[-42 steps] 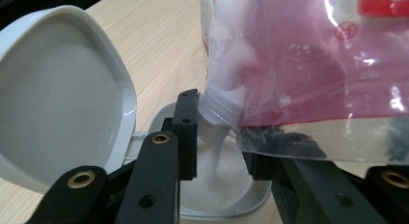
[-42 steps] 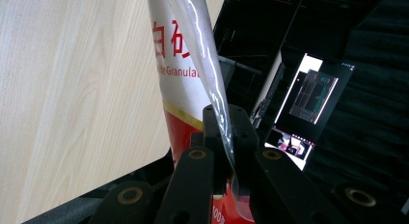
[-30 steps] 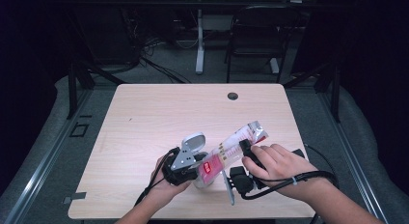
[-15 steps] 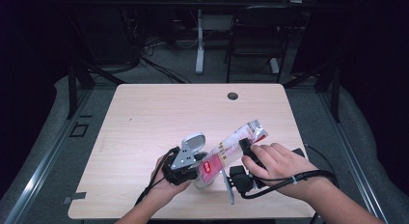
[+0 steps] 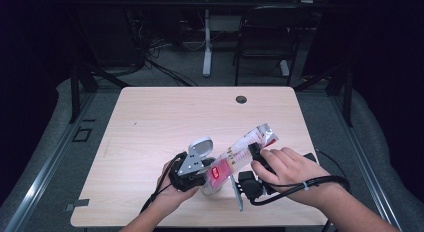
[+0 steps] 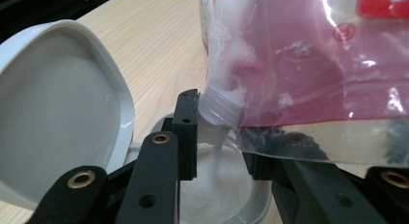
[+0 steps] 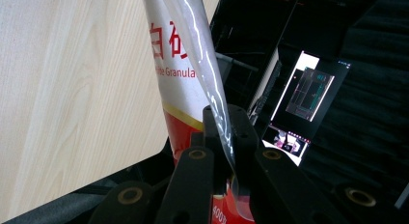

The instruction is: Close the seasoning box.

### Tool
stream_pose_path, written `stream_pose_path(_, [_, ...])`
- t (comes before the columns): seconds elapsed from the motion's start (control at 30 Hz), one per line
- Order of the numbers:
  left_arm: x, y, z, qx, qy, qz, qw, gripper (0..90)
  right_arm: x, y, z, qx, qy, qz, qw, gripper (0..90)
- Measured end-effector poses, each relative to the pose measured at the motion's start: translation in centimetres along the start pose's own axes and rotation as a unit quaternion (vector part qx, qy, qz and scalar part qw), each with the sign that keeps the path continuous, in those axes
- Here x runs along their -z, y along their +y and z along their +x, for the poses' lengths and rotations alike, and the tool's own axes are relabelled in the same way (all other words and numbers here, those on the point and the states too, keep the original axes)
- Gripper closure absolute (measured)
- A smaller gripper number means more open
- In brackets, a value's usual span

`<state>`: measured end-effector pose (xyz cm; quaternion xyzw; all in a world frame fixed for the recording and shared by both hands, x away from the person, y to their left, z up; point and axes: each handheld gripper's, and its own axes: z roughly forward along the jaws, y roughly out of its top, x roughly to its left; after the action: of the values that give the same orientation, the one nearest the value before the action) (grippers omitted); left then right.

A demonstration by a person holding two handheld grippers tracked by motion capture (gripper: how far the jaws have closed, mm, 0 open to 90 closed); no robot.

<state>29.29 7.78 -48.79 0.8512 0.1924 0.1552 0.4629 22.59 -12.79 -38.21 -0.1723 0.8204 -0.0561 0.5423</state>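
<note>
Tilted pouch [image 5: 245,149] between both tools (mid-table)

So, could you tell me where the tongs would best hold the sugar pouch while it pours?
Probably its flat sealed end, pinched across the thin film from behind, as the right tongs do now: the pouch tilts spout-down over the container, so that end is raised and clear.

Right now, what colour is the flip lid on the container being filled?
White; the open lid shows best in the left gripper view.
</note>
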Motion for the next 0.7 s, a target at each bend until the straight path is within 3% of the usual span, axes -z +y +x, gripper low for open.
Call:
stream_pose_path(0.5, [-0.17, 0.16, 0.27, 0.005, 0.002, -0.004, 1.0000, 71.2, -0.19, -0.03, -0.24, 0.002, -0.003, 0.004, 1.0000, 88.8])
stream_pose_path(0.67, [-0.12, 0.04, 0.37, 0.005, 0.002, -0.003, 1.0000, 71.2, -0.04, 0.33, -0.43, 0.025, -0.006, 0.015, 0.9996, 88.8])
stream_pose_path(0.7, [-0.11, 0.03, 0.34, 0.005, 0.002, -0.003, 1.0000, 71.2, -0.16, 0.26, -0.33, 0.017, -0.004, 0.006, 0.9998, 88.8])
